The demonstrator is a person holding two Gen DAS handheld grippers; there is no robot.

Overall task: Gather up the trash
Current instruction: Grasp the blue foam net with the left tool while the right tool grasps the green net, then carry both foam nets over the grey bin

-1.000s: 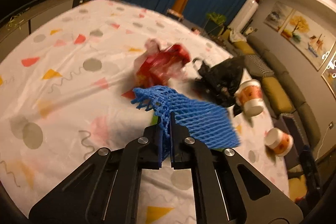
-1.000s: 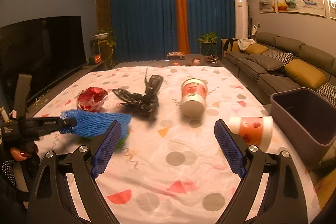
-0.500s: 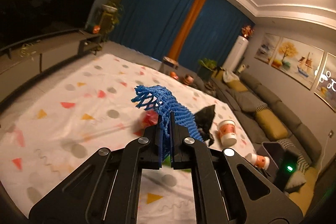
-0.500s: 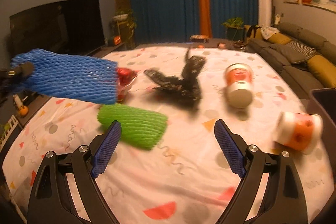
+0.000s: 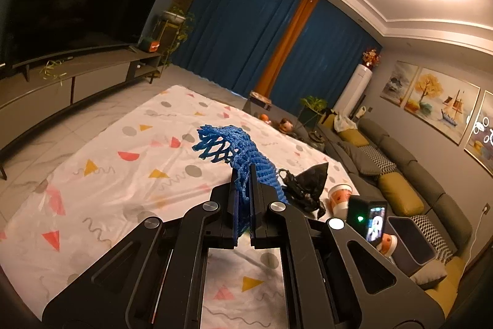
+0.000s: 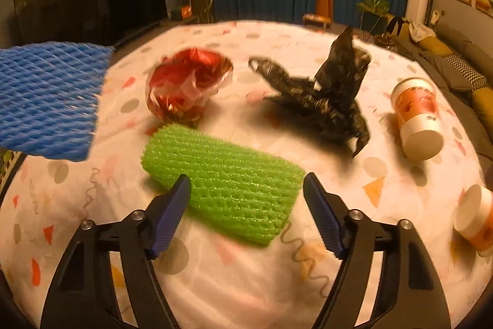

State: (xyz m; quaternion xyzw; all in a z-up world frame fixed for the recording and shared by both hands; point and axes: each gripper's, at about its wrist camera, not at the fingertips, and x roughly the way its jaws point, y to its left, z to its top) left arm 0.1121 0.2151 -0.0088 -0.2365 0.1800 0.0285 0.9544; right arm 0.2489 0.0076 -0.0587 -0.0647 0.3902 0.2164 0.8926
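Observation:
My left gripper [image 5: 243, 174] is shut on a blue foam net sleeve [image 5: 237, 148] and holds it high above the patterned sheet [image 5: 123, 174]; the sleeve also shows at the left of the right wrist view [image 6: 46, 100]. My right gripper [image 6: 246, 187] is open, low over a green foam net sleeve [image 6: 228, 174] that lies between its fingers. Behind lie a red foil wrapper [image 6: 188, 85], a crumpled black plastic bag [image 6: 326, 94] and two orange-and-white paper cups [image 6: 419, 116] [image 6: 474, 218].
A dark bin [image 5: 409, 242] stands on the floor at the right by the grey sofa [image 5: 400, 168]. A TV [image 5: 61, 8] and low cabinet run along the left. The other handheld unit with a lit screen [image 5: 369, 218] shows at right.
My left gripper has lifted the blue sleeve higher and tilted up. My right gripper has moved forward and down, with its fingers now on either side of the green sleeve.

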